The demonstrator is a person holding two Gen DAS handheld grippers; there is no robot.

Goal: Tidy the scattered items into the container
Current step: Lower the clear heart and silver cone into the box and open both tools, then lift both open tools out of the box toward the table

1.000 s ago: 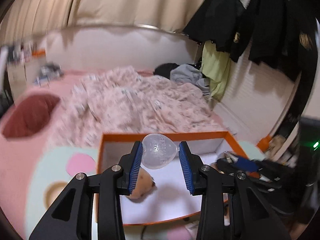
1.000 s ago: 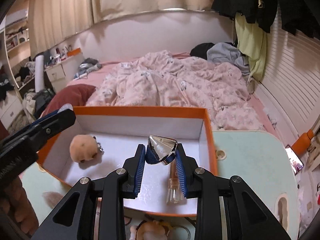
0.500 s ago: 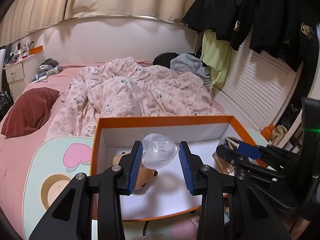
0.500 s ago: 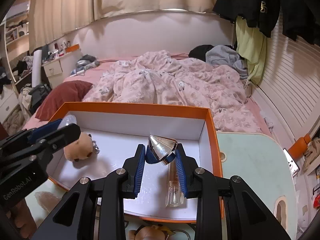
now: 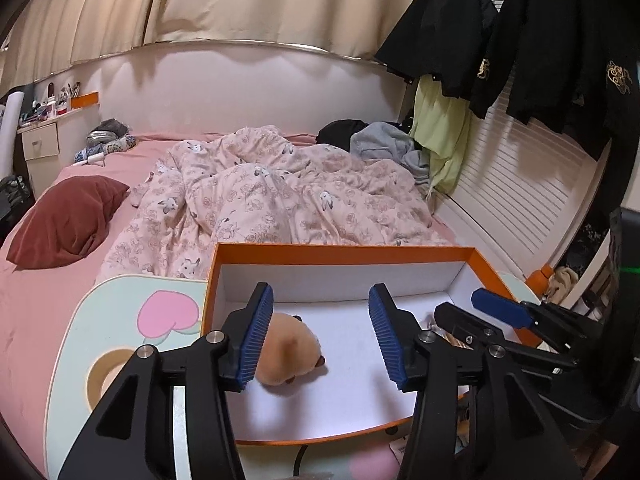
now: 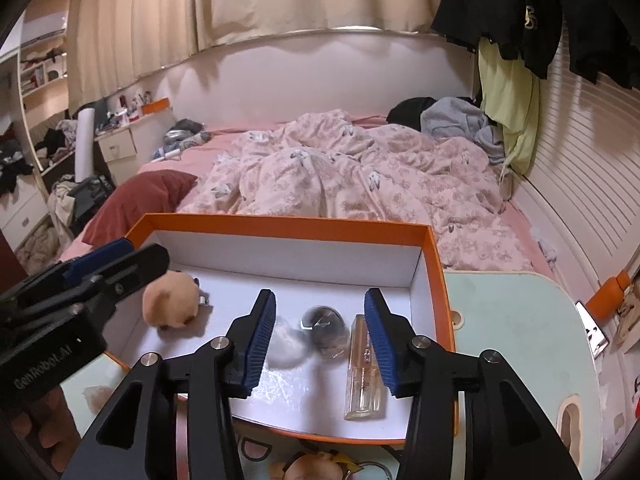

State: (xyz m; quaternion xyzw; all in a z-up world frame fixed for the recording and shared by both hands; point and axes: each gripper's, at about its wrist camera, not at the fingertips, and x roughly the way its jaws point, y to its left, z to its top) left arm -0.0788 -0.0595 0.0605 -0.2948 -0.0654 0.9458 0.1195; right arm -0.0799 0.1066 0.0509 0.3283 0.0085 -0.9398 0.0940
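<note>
An orange box [image 5: 340,249] with a white inside [image 6: 280,222] stands on the table. My left gripper [image 5: 320,332] is open and empty above its left half, over a tan plush toy [image 5: 289,354], also in the right wrist view [image 6: 170,298]. My right gripper [image 6: 318,338] is open and empty above the right half. Below it lie a clear heart-shaped piece [image 6: 286,346], a silver heart-shaped piece [image 6: 324,326] and a clear glass bottle [image 6: 362,364]. The right gripper shows at the right edge of the left wrist view [image 5: 500,312].
The box sits on a pale green table [image 6: 516,344] with a pink heart print [image 5: 168,314]. A bed with a pink quilt [image 5: 272,196] lies behind. A small toy with a key ring [image 6: 316,464] lies on the table before the box. Dark coats [image 5: 520,20] hang at the right.
Both grippers have opened. The clear heart piece left my left gripper and the silver one left my right gripper. Both now lie inside the box.
</note>
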